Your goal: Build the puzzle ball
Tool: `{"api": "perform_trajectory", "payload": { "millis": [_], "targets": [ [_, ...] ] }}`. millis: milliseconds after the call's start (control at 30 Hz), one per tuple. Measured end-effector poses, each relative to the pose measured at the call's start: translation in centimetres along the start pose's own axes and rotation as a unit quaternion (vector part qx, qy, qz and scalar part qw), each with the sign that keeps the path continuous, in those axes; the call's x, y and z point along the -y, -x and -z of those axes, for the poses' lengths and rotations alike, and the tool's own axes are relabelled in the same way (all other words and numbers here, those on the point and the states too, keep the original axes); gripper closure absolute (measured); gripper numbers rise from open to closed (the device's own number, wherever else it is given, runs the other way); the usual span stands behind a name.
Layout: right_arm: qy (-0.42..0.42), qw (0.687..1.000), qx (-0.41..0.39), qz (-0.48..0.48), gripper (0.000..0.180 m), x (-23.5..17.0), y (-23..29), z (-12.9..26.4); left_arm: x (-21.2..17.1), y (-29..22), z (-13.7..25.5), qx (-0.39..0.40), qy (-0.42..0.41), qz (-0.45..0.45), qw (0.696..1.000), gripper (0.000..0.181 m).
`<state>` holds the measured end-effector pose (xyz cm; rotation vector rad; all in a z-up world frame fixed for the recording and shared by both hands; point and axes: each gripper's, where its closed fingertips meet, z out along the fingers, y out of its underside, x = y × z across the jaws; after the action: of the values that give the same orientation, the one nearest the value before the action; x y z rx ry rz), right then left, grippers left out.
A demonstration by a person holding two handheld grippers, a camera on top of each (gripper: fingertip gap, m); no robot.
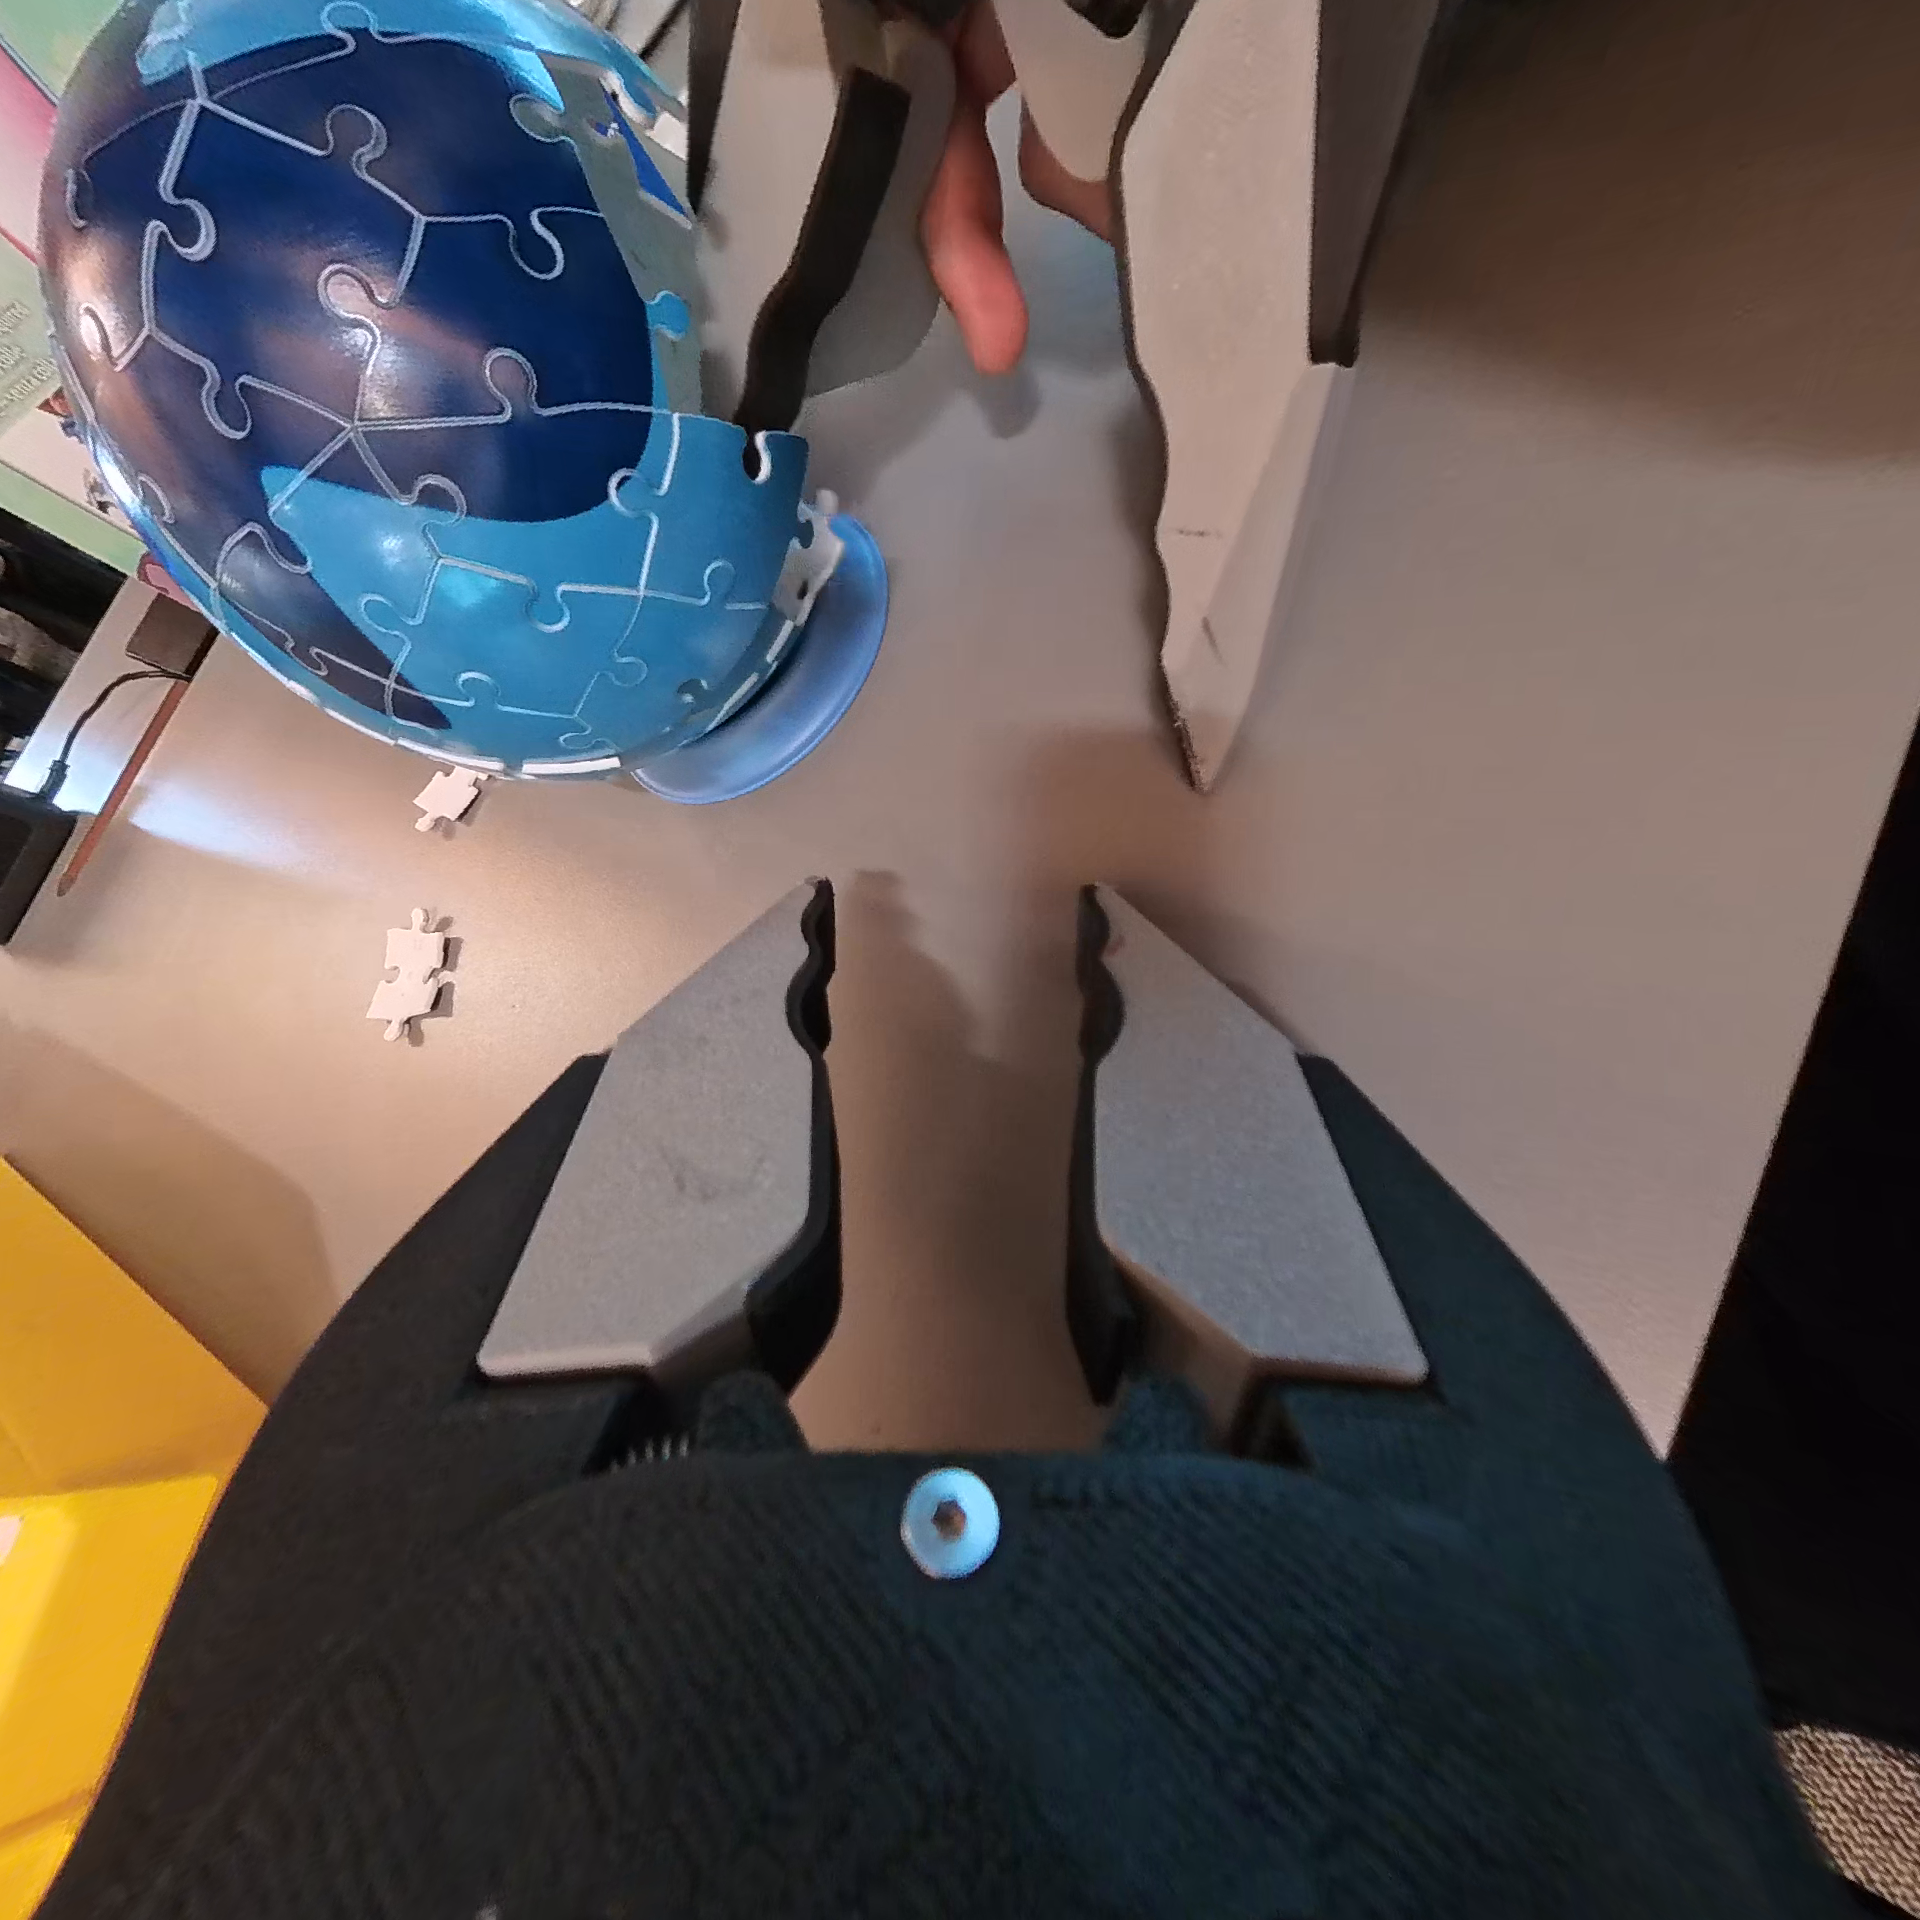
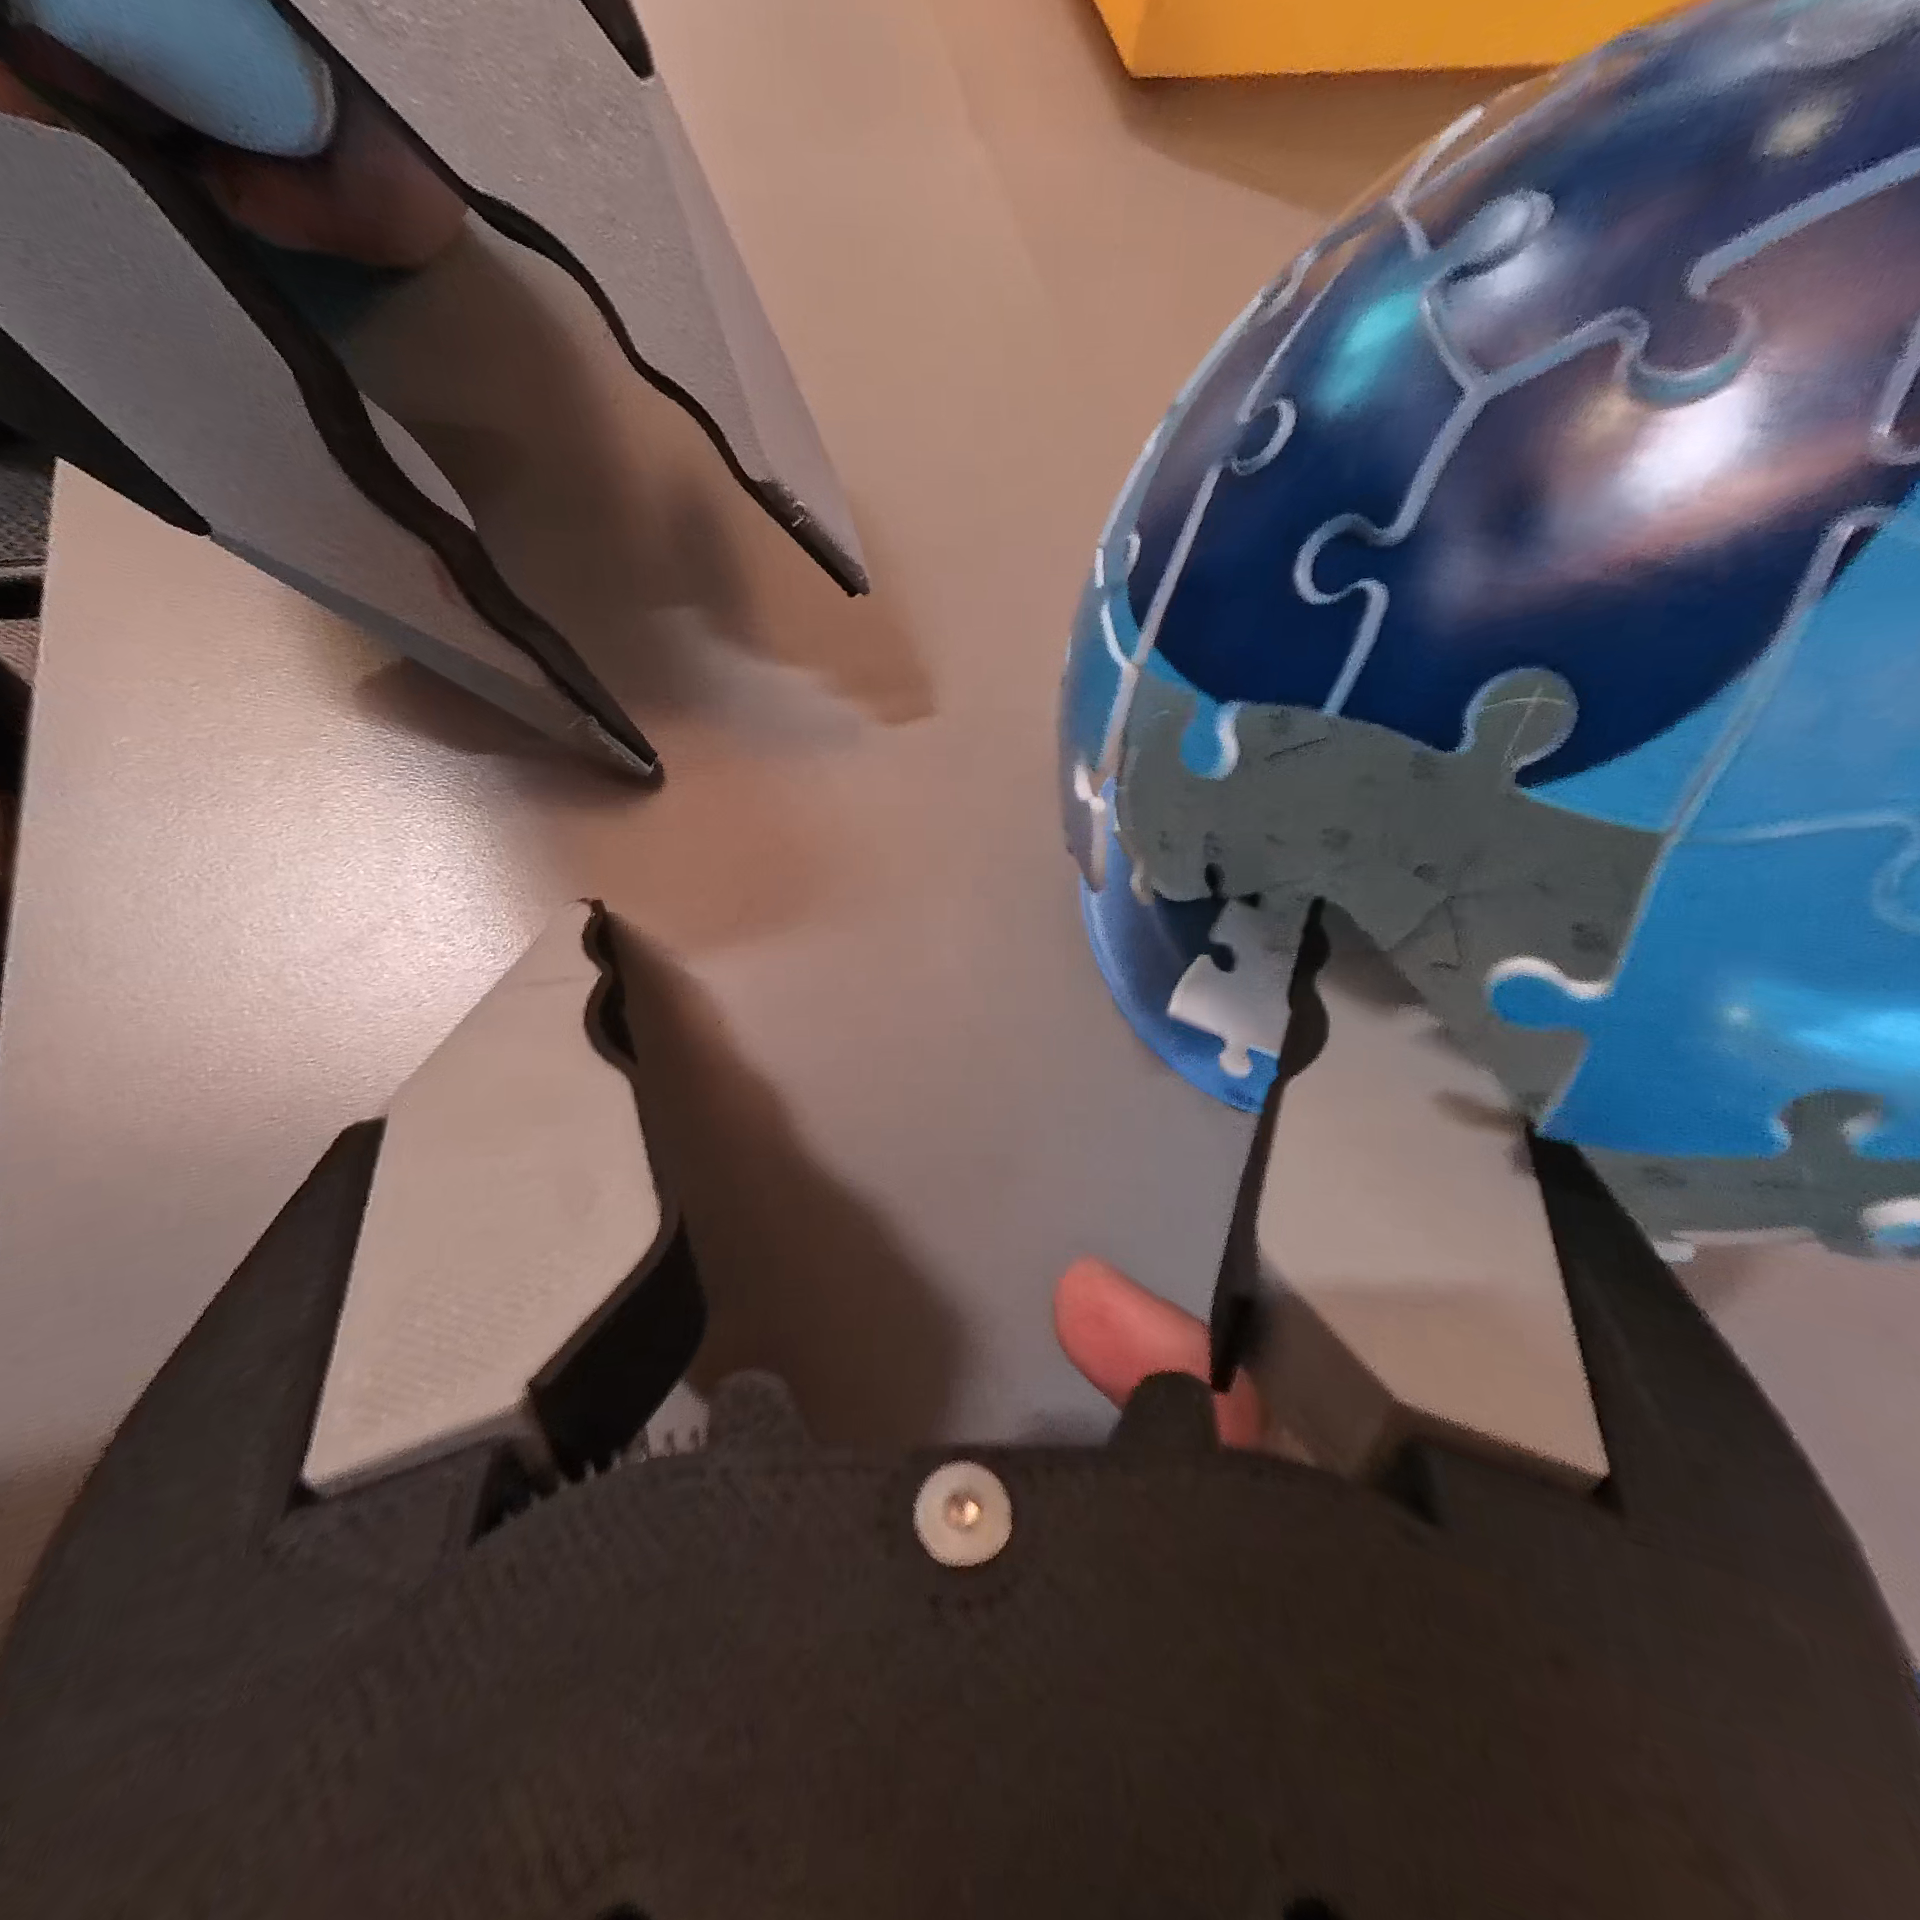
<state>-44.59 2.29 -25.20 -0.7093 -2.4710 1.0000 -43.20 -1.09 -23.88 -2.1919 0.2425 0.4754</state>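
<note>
The blue puzzle ball (image 1: 364,343) is partly built and leans on a blue ring stand (image 1: 800,696) at the upper left of the left wrist view. Its grey inside shows through an open gap (image 2: 1403,831). My left gripper (image 1: 956,914) is open and empty over the table, apart from the ball. My right gripper (image 2: 956,914) is open wide. Its right fingertip (image 2: 1307,935) reaches into the gap beside a white-backed piece (image 2: 1231,987) at the ball's lower rim. The right gripper also shows in the left wrist view (image 1: 982,592), and the left gripper in the right wrist view (image 2: 748,675).
Two loose white-backed puzzle pieces (image 1: 447,800) (image 1: 410,977) lie on the grey table (image 1: 987,727) left of my left gripper. A yellow box (image 1: 94,1403) stands at the lower left. A person's fingers (image 1: 977,260) show behind the right gripper. The table edge (image 1: 1787,1039) runs on the right.
</note>
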Motion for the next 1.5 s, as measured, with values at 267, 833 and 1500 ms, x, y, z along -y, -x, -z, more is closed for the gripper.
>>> {"api": "perform_trajectory", "payload": {
  "millis": [267,833,1500],
  "targets": [
    [0.009,0.999,0.029,-0.025,0.054,-0.3,0.3,-0.4,0.0,-0.1,0.0,0.002,0.000,-0.002,1.000,0.136],
    [-0.003,1.000,0.020,0.004,0.062,-0.7,0.1,0.7,0.0,-0.1,0.0,0.000,0.001,-0.001,1.000,0.136],
    [0.035,0.971,-0.201,0.127,0.151,-1.3,-4.3,2.4,0.0,0.0,0.0,0.003,0.002,-0.001,1.000,0.136]
  ]
}}
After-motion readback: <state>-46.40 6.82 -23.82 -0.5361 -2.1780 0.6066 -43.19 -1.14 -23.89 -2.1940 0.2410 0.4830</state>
